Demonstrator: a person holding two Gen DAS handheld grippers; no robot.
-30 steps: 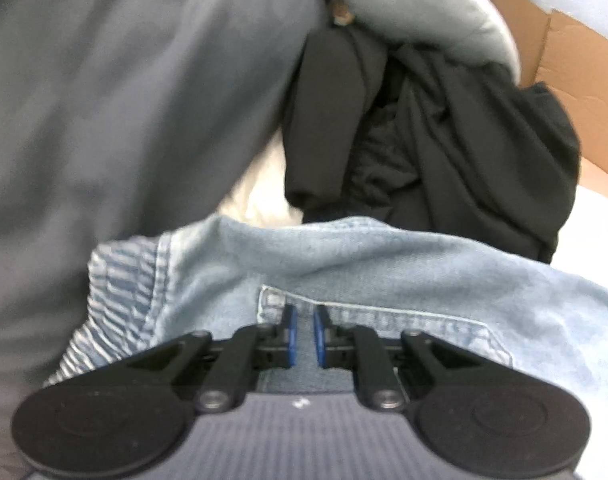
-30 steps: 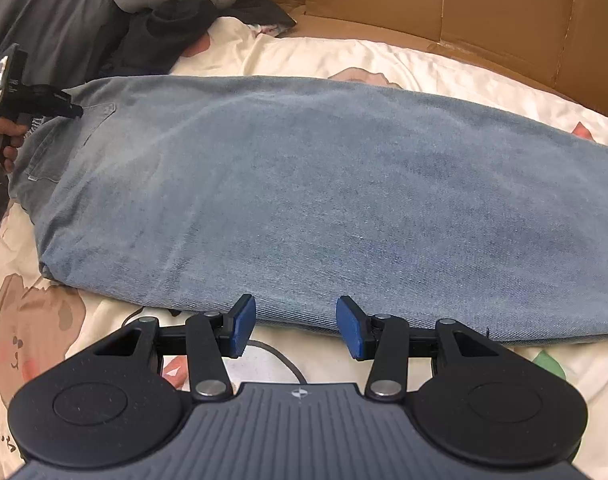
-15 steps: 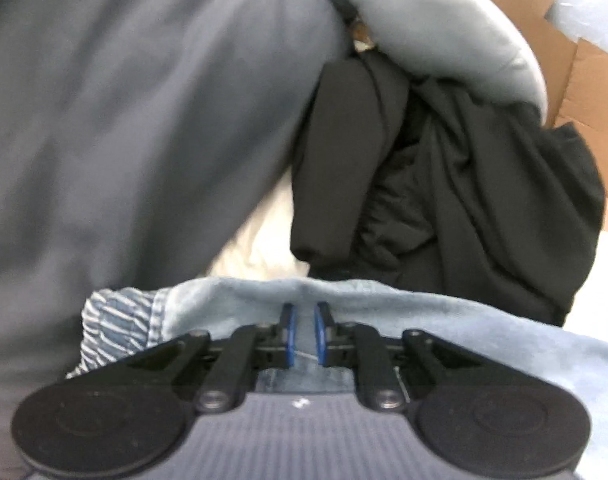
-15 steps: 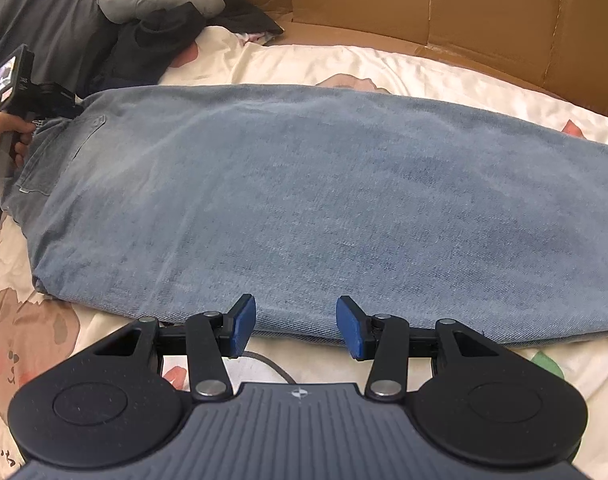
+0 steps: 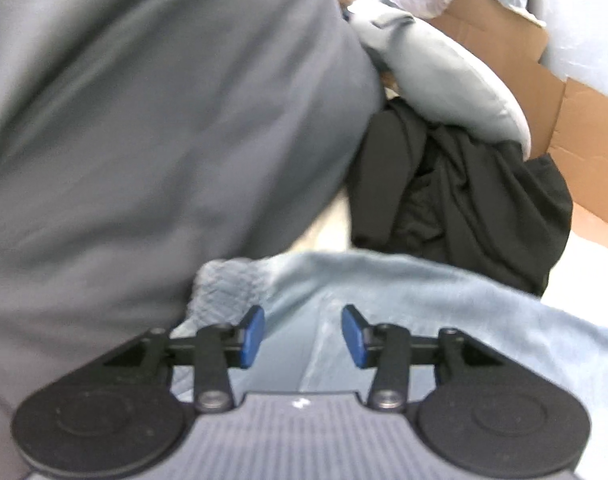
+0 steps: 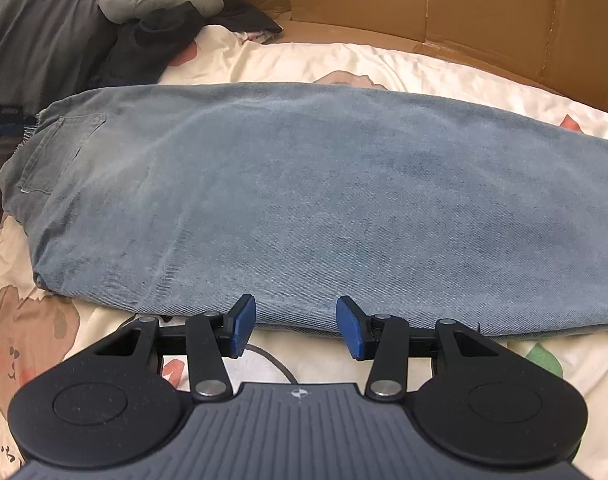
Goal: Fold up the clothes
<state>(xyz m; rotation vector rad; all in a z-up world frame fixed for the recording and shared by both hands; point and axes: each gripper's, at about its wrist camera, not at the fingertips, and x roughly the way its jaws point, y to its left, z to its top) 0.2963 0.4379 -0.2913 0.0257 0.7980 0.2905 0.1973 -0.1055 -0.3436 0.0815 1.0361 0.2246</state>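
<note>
Home bedroom: cartoon-print bedsheet (image 6: 376,64) underneath, clothes pile (image 6: 152,36) at 11 o'clock, cardboard wall (image 6: 484,4) 12–2 o'clock

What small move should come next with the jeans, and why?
Probably bring the right hand-held gripper forward onto the near edge of the jeans and close. They lie flat, folded lengthwise, on the bedsheet; its jaws are open and empty just short of that edge, while the left hand-held gripper is opening at the waist.
</note>
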